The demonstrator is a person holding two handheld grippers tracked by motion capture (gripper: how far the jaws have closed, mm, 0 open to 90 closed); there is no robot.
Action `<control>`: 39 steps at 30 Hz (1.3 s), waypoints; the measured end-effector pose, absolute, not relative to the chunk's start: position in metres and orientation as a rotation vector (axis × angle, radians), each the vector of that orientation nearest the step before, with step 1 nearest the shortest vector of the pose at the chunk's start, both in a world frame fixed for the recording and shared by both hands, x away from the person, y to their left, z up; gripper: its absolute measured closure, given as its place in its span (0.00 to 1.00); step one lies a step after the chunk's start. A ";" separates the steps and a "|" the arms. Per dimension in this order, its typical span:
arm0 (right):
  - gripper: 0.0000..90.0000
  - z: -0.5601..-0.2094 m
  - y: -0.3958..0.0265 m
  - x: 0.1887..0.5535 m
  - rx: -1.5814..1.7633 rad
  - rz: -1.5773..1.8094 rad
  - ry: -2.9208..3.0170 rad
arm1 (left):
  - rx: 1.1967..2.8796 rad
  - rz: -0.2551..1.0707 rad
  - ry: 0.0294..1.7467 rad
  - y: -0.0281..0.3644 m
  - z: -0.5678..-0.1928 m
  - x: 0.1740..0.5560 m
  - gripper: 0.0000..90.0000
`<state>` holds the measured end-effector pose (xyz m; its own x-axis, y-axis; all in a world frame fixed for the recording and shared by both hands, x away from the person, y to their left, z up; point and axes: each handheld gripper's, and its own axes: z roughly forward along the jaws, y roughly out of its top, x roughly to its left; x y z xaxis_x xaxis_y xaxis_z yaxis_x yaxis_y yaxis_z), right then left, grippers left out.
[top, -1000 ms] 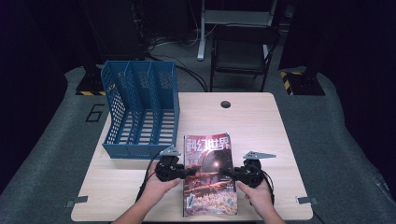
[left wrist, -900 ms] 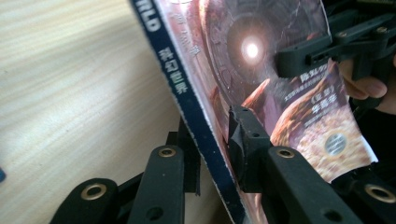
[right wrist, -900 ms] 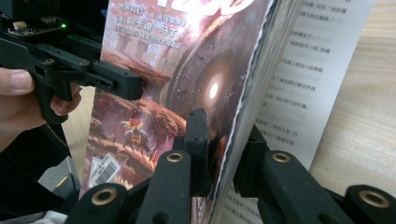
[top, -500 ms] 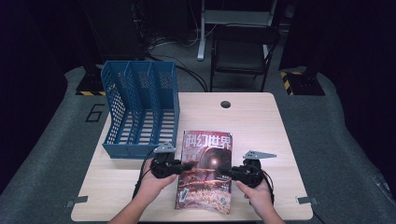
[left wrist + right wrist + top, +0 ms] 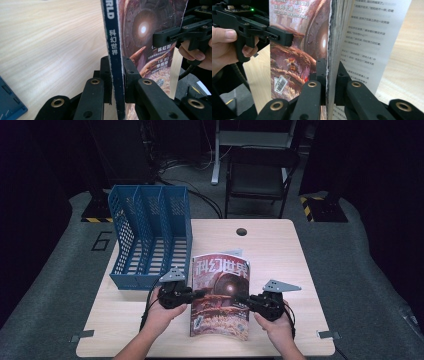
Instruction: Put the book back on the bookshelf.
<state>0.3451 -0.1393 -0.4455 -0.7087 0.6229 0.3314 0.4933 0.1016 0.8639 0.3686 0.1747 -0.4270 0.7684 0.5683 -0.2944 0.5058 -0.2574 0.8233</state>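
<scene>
high view: glossy paperback magazine with a red-brown sci-fi cover [image 5: 220, 295] is now gripped on both long edges, left gripper [image 5: 192, 295] on the spine side, right gripper [image 5: 243, 299] on the open-page side. a second ago it lay flatter on the light wooden table [image 5: 280, 250] and nearer the person; now its far edge is tipped up and it sits further forward, close to the blue plastic three-slot file rack [image 5: 150, 237]. both sets of jaws have just been closing, with the magazine between them. reads as pickup done, lift starting; likely next is standing it up for a rack slot.

left gripper view: jaws clamped on the dark blue spine [image 5: 115, 57], which runs straight up between the pads, roughly centred. cover faces away to the right, and the right gripper [image 5: 172, 37] bites the far edge.

right gripper view: jaws clamped on the page block near the fore edge [image 5: 329, 62]; a few loose printed pages [image 5: 372, 37] fan out on the right, outside the grip. left gripper [image 5: 274, 33] holds the opposite edge. loose pages could snag going into the rack.
</scene>
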 end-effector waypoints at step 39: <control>0.82 -0.452 -0.144 0.350 1.168 1.693 2.247 | 1.875 0.148 0.799 0.170 -0.429 0.359 0.93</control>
